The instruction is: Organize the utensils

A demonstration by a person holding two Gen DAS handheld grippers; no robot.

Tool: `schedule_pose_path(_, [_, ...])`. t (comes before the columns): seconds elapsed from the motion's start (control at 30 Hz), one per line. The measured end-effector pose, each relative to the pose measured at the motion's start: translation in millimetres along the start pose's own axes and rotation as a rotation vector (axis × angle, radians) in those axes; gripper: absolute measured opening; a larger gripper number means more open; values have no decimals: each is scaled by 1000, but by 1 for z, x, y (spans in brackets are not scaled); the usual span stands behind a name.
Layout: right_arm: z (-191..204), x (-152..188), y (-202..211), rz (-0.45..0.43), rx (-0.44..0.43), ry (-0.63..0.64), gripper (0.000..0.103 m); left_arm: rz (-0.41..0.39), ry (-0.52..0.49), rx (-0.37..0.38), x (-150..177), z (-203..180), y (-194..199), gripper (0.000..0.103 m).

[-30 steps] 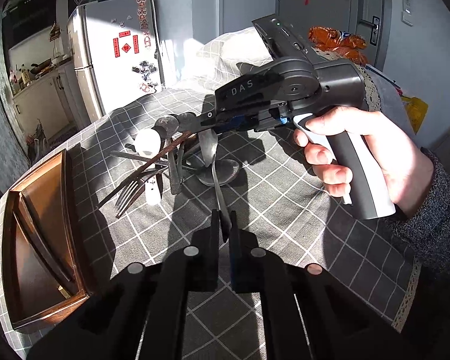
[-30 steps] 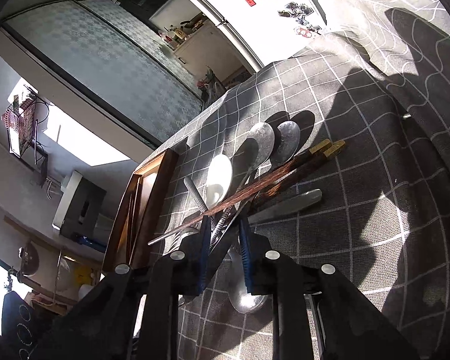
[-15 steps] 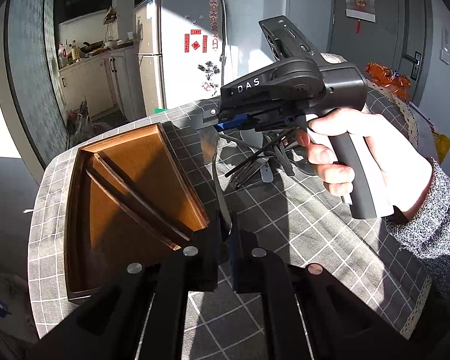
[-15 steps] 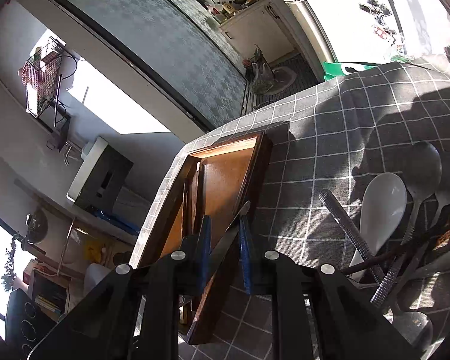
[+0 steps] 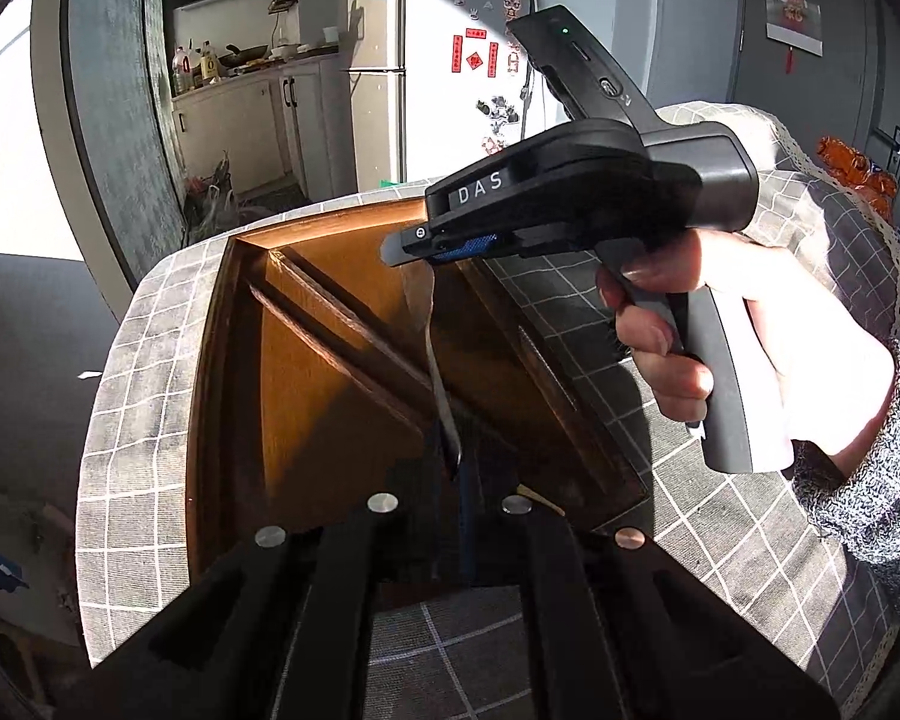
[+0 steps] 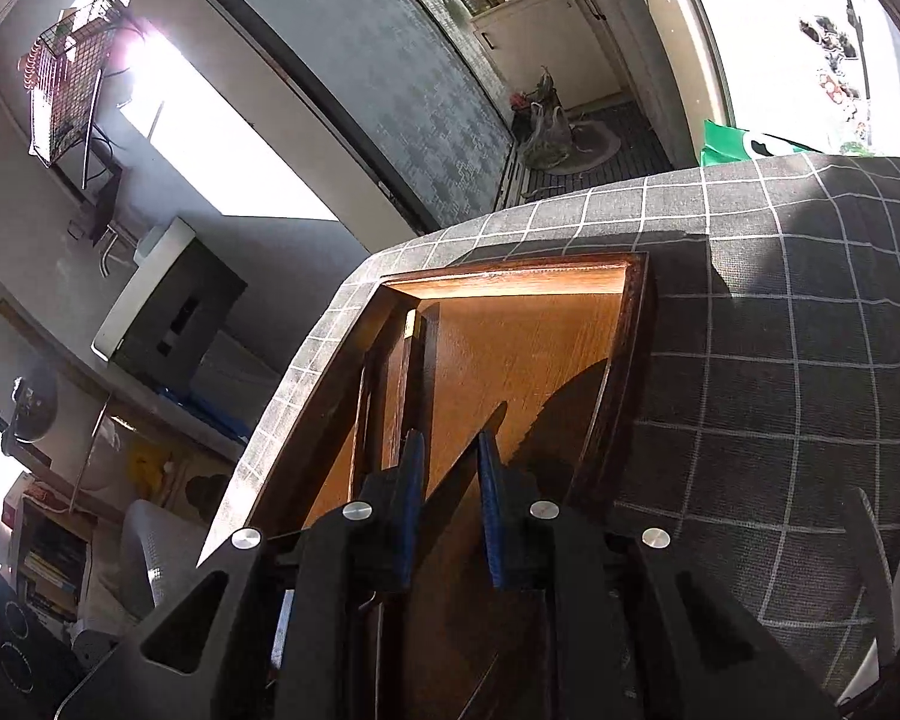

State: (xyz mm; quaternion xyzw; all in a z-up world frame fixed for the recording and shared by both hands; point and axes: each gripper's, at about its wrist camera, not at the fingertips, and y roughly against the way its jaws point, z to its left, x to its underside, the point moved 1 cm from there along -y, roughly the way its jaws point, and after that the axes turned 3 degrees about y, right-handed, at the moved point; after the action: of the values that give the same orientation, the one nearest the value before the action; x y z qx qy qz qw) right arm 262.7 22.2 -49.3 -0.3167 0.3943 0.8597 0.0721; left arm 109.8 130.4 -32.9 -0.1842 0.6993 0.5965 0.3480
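Spoon point(image 5: 435, 354) in the left claw point(image 5: 456, 468) looked like thin metal: stiff, light, smooth and probably slippery. It was pinched at the very end of its handle, so the bowl hung far out over the wooden tray point(image 5: 324, 396); such a long lever could likely swivel in the pads, and a hold nearer the middle would have steadied it. Its bowl ran up behind the right claw point(image 5: 450, 246), which a hand point(image 5: 744, 348) carried above the tray, so the bowl's outline was partly hidden.

The right claw was also pressed on something: a thin dark utensil point(image 6: 456, 474) crossed slantwise between its blue pads, again held near one end. Backlit and foreshortened, it could not be told for certain as spoon, knife or fork, and its lower part was lost behind the claw's body.

The tray lay on the checked tablecloth point(image 6: 780, 360) of the table, with slanting dividers point(image 5: 342, 324) forming compartments. Which compartment either piece hung over was hard to judge. The tray's near corner was cut off by the left claw's frame.
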Motion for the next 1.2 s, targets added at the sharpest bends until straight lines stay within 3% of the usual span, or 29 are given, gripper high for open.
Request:
schedule_pose_path(0.07, [3,1,1,0,-16,3,21,6,6,-15,0,3,-4,5])
schedule_pose_path(0.13, [5,2,4,-5,-19,4,28,7,13,-17,1,4,-6,5])
schedule_pose_path(0.2, [8,2,8,-12,-33,1,45,9,17,-17,0,5,-7,5])
schedule_pose_path(0.37, [14,8,28,-15,-34,9,52,12,63,-26,-2,12,-11,15])
schedule_pose_path(0.53, [12,16,61,-31,-17,25,58,10,89,-50,-1,15,-9,36])
schedule_pose_path(0.63, [5,23,89,-48,23,44,62,-15,86,-53,1,9,3,56])
schedule_pose_path(0.83, [-20,44,152,-98,87,75,71,-48,38,0,-1,-28,18,76])
schedule_pose_path(1.07, [-71,72,199,-137,142,-10,74,-56,-44,107,-10,-88,10,78])
schedule_pose_path(1.2, [-102,82,211,-172,132,-91,75,-43,-105,166,-18,-112,-9,78])
